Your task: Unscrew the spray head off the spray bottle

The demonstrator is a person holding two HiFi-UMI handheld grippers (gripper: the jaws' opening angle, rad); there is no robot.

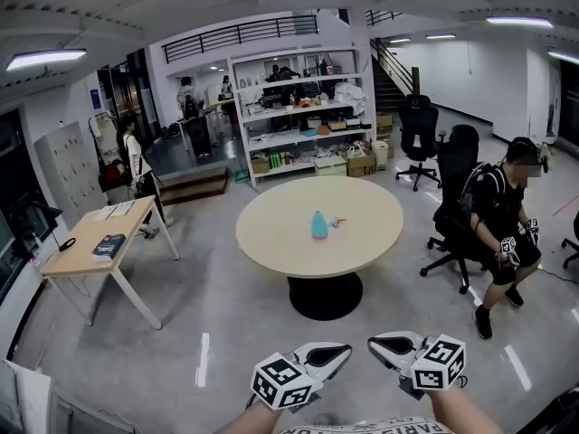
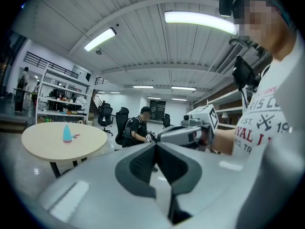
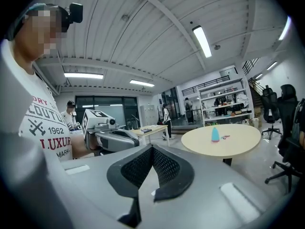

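A teal spray bottle [image 1: 318, 225] stands upright near the middle of a round beige table [image 1: 271, 242], far ahead of me. A small pink-red item [image 1: 337, 221] lies just right of it; what it is I cannot tell. The bottle [image 2: 67, 133] shows small at the left of the left gripper view, and the bottle [image 3: 215, 134] sits at the right of the right gripper view. My left gripper [image 1: 339, 352] and right gripper [image 1: 378, 342] are held close to the body, tips facing each other, both shut and empty. Their pads meet in the left gripper [image 2: 156, 147] and right gripper [image 3: 152, 149] views.
A wooden desk [image 1: 99, 233] with a book stands at the left. Black office chairs [image 1: 452, 170] and a seated person [image 1: 502, 215] are right of the table. Shelving [image 1: 308, 116] lines the back wall and a person [image 1: 136, 161] stands beyond the desk. Grey floor lies between me and the table.
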